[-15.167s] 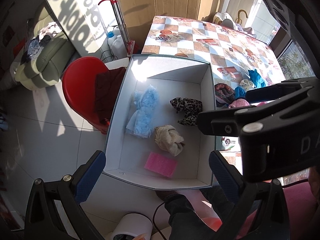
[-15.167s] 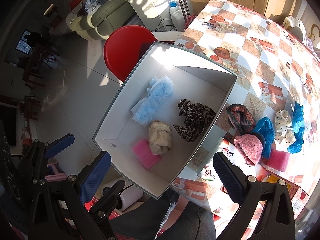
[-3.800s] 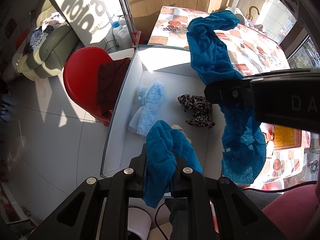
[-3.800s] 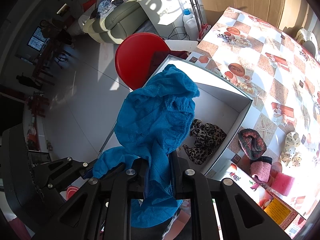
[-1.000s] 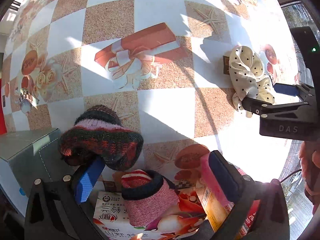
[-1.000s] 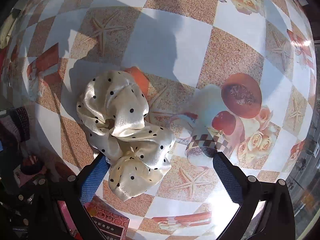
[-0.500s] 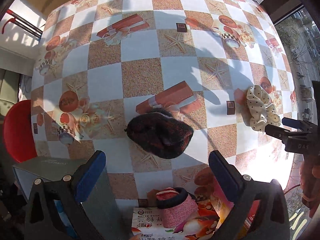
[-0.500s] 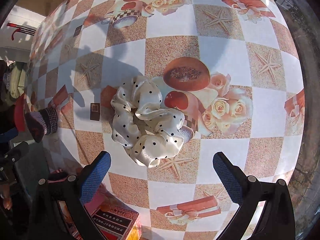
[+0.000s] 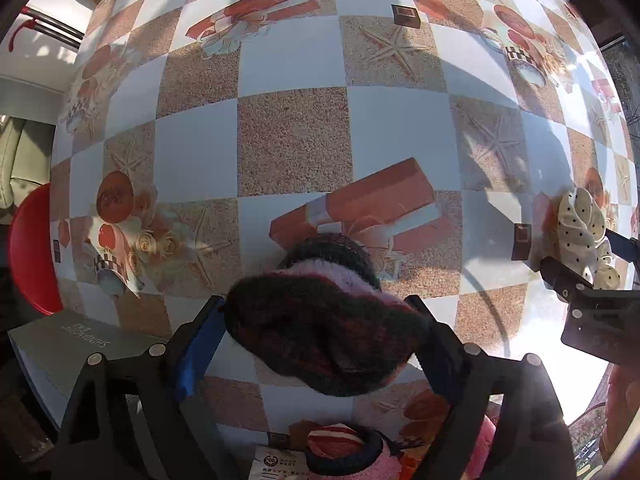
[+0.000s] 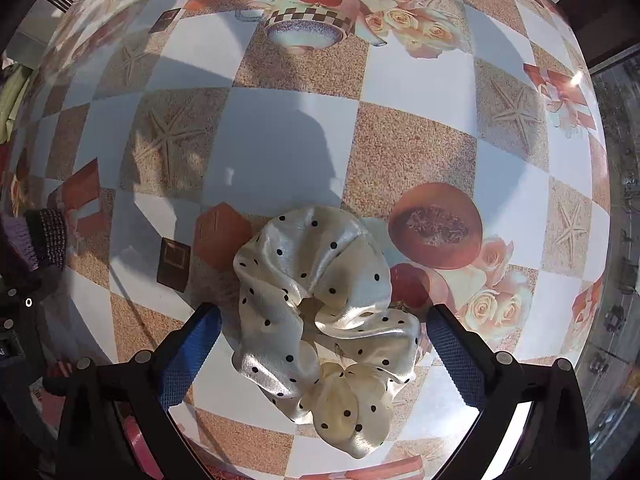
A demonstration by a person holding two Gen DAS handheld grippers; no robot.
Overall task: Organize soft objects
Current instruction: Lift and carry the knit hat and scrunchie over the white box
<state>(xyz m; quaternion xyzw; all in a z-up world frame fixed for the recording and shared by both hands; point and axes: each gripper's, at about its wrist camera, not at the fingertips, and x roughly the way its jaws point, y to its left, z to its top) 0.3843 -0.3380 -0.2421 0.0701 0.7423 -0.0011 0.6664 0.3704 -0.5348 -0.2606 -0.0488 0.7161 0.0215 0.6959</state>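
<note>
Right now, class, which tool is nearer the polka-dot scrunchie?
Right. The right tool straddles the polka-dot scrunchie, fingers on both sides; the left tool is off to its side, around the dark knit hat.

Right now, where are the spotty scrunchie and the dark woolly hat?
spotty scrunchie (image 10: 320,320), right wrist view, on its satin folds near the middle hole.
dark woolly hat (image 9: 328,336), left wrist view, on its knitted top.

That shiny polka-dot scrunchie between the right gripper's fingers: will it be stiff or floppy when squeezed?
Probably floppy: the polka-dot scrunchie lies in loose, gathered folds. Its glossy sheen suggests slippery fabric, so it may slide against the fingers. It looks thin and airy, likely very light.
</note>
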